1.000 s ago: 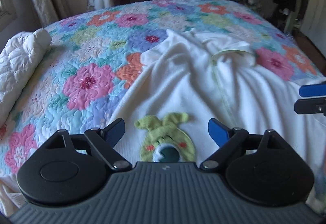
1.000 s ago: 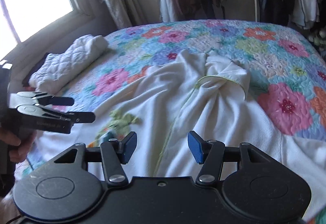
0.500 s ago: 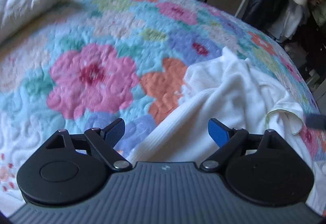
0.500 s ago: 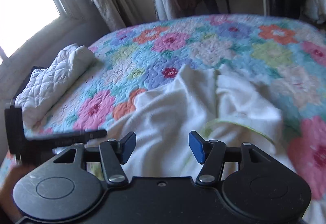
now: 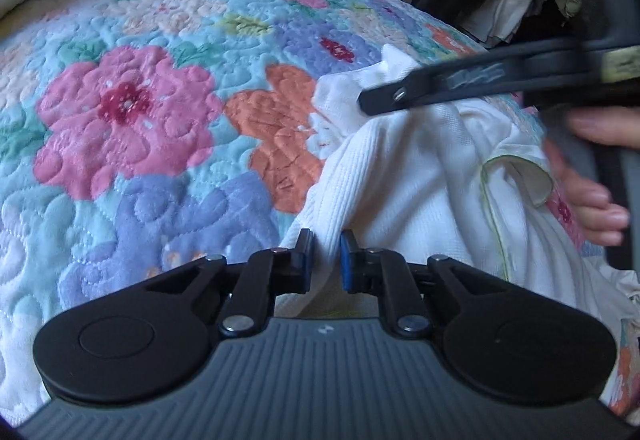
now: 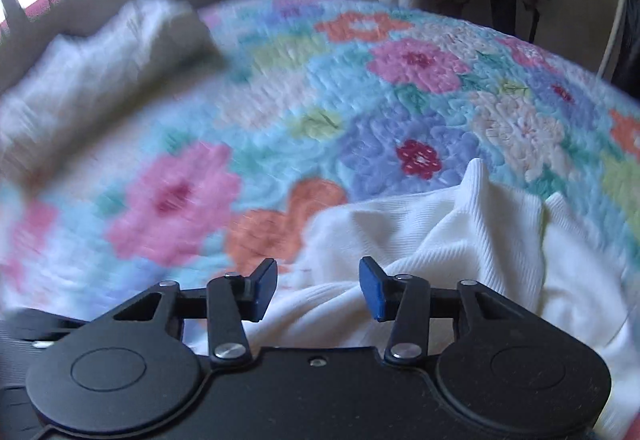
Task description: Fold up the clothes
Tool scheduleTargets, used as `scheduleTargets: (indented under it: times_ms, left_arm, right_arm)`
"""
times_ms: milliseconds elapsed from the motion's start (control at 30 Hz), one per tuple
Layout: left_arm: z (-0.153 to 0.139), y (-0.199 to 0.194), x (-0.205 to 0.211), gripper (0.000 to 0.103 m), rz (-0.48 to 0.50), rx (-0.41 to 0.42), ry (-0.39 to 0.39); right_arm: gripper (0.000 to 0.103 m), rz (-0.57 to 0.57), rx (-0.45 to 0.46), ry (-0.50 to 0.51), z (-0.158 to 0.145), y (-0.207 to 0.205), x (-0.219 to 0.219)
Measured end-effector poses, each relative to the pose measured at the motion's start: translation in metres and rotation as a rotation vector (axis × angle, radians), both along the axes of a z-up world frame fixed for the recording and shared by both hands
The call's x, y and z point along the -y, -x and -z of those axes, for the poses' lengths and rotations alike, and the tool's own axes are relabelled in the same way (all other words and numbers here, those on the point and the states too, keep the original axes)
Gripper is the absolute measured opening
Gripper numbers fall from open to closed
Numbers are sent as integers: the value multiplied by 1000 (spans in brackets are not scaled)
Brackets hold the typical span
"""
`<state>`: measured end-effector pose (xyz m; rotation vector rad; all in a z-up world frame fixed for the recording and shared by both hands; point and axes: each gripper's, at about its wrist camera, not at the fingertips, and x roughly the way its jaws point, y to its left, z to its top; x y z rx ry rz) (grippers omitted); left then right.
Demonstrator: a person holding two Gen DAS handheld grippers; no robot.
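On the bed, across the flowered quilt, lies the white garment, a ribbed knit piece with a pale green seam and collar trim, rumpled toward the right side of the left wrist view. It is not yet folded; its cloth is bunched in ridges and its edge runs diagonally over an orange flower.

The left gripper has just been closing, and its blue pads now pinch a raised ridge of the garment at its near edge. That point is probably chosen because a fold line needs a firm corner or hem to lift from, and the ridge stands clear of the quilt, so the pads take cloth only.

The right gripper has its jaws partly spread, having narrowed a little, with a hump of the same garment between them; the pads do not appear to press on it. In the left wrist view it reaches in from the right above the garment, carried by the person's hand. Its position suggests a second hold is being sought, so that the cloth can be tensioned between two points.

A rolled white quilted cover lies at the far left of the bed, well apart from the garment. Blur obscures finer detail there.
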<state>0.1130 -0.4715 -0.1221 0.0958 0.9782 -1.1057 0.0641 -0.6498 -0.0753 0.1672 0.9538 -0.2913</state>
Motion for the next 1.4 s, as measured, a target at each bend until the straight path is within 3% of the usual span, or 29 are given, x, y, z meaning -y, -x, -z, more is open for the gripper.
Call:
scheduleTargets:
  times_ms: [133, 267, 300, 333, 367, 400, 467, 600, 733, 800, 867, 1033, 1133, 1167, 1200, 1333, 1400]
  left_arm:
    - [2, -7, 1, 13, -13, 2, 2]
    - [6, -11, 1, 13, -20, -15, 5]
    - [6, -12, 2, 14, -13, -21, 6]
    - [7, -13, 3, 14, -6, -27, 7]
    - [7, -14, 3, 14, 8, -38, 16]
    - [7, -14, 2, 14, 14, -43, 29]
    - [3, -17, -1, 6, -6, -27, 51]
    - [-18, -21, -12, 5, -98, 64, 98]
    - [-48, -21, -24, 5, -132, 183, 155]
    - [-59, -22, -26, 5, -144, 206, 164]
    - [-58, -26, -25, 5, -180, 232, 144]
    - [-21, -50, -16, 8, -264, 141, 19]
    - [7, -54, -12, 14, -278, 125, -83]
    - [10, -52, -11, 14, -283, 150, -111]
    - [8, -48, -9, 17, -287, 186, -137]
    - [7, -36, -2, 59, -306, 341, -232]
    - [9, -33, -1, 60, -318, 388, -257]
  right_arm:
    - [63, -38, -115, 191, 18, -24, -15]
    - [60, 0, -116, 95, 28, -31, 4]
    - [36, 10, -116, 68, 30, -33, 10]
    - [20, 20, -117, 42, 33, -34, 15]
    - [6, 14, -117, 51, 32, -34, 16]
    - [6, 14, -96, 73, 25, -32, 16]
    - [6, 38, -7, 61, 7, -18, 19]
    - [6, 127, 287, -42, -57, 10, 45]
    - [6, 183, 523, -219, -109, 20, 72]
    - [6, 181, 523, -232, -120, 7, 72]
    - [6, 145, 496, -181, -119, -26, 62]
    - [11, 159, 360, -215, -84, -72, 56]
    - [24, 230, 337, -242, -60, -64, 53]
    - [37, 249, 349, -261, -55, -55, 54]
    - [42, 261, 360, -284, -51, -44, 56]
    - [42, 256, 346, -306, -51, 11, 70]
    - [43, 281, 325, -289, -56, 44, 80]
